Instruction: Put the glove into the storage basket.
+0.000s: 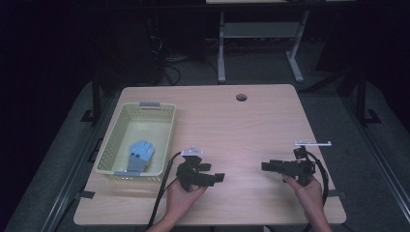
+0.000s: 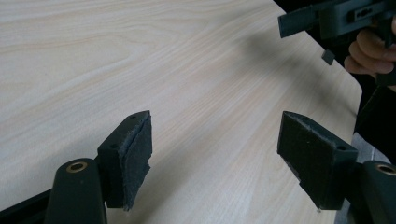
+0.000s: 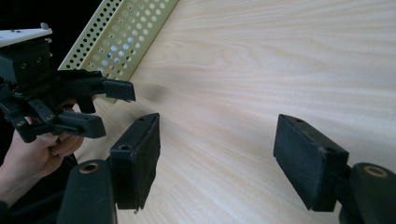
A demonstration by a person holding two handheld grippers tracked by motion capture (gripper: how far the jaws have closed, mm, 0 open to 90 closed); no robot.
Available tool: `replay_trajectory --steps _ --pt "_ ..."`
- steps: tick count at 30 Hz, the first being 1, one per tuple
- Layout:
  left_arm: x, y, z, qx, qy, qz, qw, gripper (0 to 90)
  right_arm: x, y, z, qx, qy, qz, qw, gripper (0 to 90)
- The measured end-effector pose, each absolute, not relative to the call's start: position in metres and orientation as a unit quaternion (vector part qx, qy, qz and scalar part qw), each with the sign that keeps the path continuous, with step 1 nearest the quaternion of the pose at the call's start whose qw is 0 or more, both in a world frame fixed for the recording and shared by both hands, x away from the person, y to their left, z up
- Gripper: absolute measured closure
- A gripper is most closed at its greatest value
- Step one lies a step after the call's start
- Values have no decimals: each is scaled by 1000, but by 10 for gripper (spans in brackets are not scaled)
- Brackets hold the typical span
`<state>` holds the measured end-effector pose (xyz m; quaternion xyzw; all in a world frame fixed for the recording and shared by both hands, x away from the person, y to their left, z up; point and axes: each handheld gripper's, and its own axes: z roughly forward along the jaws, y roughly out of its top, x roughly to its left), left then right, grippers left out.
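Basket: pale yellow plastic basket with holes (image 1: 145, 112) sits at the table's left, with a blue-grey glove (image 1: 140, 153) lying inside, likely put away.
Left gripper (image 1: 218, 178): jaws spread, holding nothing.
Right gripper (image 1: 265, 166): jaws spread, holding nothing, over the bare wooden table (image 1: 241, 125).

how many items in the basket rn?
1. A blue-grey glove-like item lies at the near end of the yellow perforated basket, on the table's left side. The rest of the basket floor looks bare, though the near wall could hide something small.
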<state>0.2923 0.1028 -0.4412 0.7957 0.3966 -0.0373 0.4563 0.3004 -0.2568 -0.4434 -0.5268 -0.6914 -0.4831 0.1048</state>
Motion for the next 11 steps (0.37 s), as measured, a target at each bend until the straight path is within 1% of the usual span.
replay_trajectory --steps 2,11 --pt "289 106 -441 793 396 -37 462 262 297 -258 -445 -526 -691 -485 100 313" --pt "268 112 -447 789 384 -27 478 244 281 -260 -451 -522 -688 -493 106 300"
